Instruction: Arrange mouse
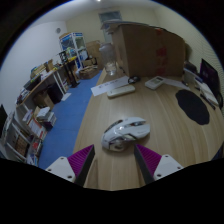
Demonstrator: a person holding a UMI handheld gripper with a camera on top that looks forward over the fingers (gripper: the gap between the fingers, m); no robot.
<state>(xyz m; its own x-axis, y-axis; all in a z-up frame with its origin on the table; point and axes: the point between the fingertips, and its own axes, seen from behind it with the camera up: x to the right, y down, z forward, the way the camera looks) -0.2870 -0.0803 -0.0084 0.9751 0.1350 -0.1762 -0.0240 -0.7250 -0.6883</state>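
Note:
A white and grey mouse (126,133) lies on the light wooden table (160,110), just ahead of my fingers and slightly toward the right one. My gripper (114,160) is open, its magenta pads (80,160) spread wide on either side with bare table between them. Nothing is held. A black round mouse mat (193,105) lies farther off to the right on the table.
A large cardboard box (150,50) stands at the table's far side. A white flat device (121,89) and a small white item (155,82) lie before it. Left of the table are blue floor (70,115) and cluttered shelves (40,95).

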